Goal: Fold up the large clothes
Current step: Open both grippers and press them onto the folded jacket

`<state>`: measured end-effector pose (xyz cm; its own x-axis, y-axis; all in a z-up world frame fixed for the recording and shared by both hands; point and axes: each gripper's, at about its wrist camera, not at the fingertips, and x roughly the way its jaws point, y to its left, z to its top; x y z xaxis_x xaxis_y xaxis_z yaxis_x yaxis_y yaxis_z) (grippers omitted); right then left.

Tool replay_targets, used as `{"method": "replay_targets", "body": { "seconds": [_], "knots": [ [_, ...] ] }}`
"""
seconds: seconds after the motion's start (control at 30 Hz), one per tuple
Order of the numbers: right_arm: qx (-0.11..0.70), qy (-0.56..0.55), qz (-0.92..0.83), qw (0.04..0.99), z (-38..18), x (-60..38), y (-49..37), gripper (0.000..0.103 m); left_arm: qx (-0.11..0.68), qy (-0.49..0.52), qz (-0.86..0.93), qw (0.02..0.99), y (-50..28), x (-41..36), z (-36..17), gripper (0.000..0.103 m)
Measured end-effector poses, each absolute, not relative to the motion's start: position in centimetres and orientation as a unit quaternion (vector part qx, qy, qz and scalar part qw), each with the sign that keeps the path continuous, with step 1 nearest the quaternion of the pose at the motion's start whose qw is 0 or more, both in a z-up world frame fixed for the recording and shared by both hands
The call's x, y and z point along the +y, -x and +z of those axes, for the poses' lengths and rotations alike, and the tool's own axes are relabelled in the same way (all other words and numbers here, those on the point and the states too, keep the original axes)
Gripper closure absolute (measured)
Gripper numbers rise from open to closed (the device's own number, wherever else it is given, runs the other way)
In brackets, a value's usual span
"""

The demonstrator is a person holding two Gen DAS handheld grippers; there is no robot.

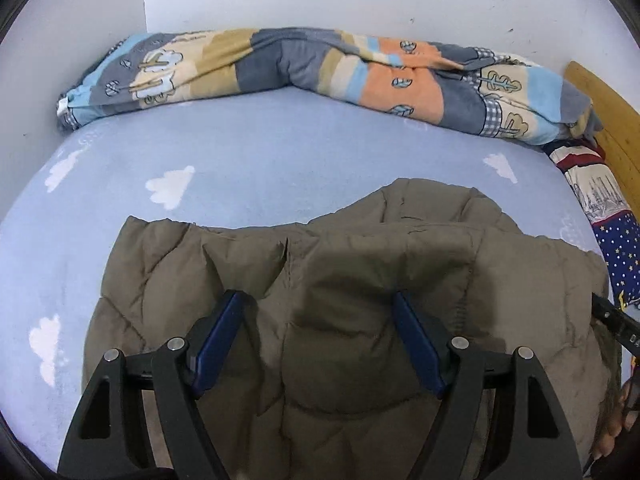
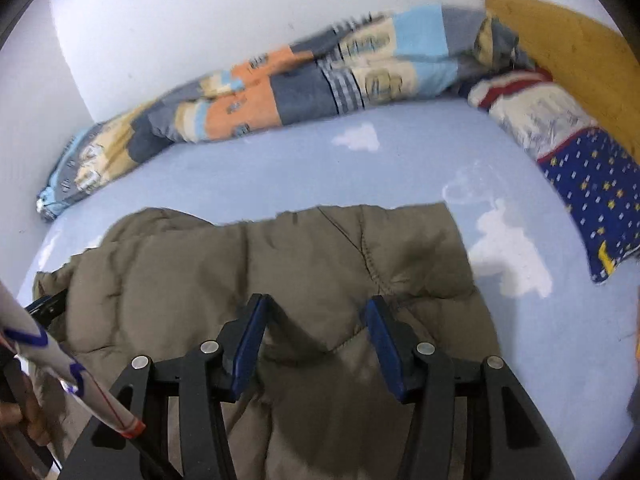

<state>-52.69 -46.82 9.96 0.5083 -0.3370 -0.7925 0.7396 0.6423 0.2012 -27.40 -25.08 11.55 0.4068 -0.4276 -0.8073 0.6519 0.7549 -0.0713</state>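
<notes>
An olive-brown quilted puffer jacket [image 1: 360, 280] lies folded on the blue bed sheet [image 1: 240, 152]; it also shows in the right wrist view [image 2: 280, 264]. My left gripper [image 1: 318, 300] is open, its blue-padded fingers [image 1: 224, 336] spread over the jacket's near part. My right gripper [image 2: 318, 304] is open too, its fingers [image 2: 384, 344] spread over the jacket's right half. Neither holds fabric. The tip of the right gripper shows at the right edge of the left wrist view [image 1: 616, 320].
A rolled patchwork quilt [image 1: 320, 68] lies along the white wall at the back. A star-patterned pillow [image 2: 592, 192] sits at the right by a wooden headboard [image 2: 568, 48]. A white sleeve with blue marks [image 2: 60, 356] shows at lower left.
</notes>
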Motion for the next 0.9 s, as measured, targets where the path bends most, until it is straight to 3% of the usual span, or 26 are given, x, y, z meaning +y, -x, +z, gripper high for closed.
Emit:
{"method": "replay_targets", "body": {
  "seconds": [0.2,0.53,0.9],
  "knots": [
    [0.399,-0.278,-0.322,0.812,8.1,-47.6,51.9,0.044,0.434,-0.132,-0.318,0.833,27.8,-25.3,11.4,0.024],
    [0.342,-0.208,-0.266,0.877,13.7,-39.5,52.0,0.044,0.397,-0.131,-0.348,0.839,32.5,-23.8,14.0,0.024],
    [0.403,-0.190,-0.250,0.860,10.0,-38.3,49.3,0.041,0.394,-0.174,-0.340,0.836,33.5,-25.1,11.9,0.024]
  ]
}}
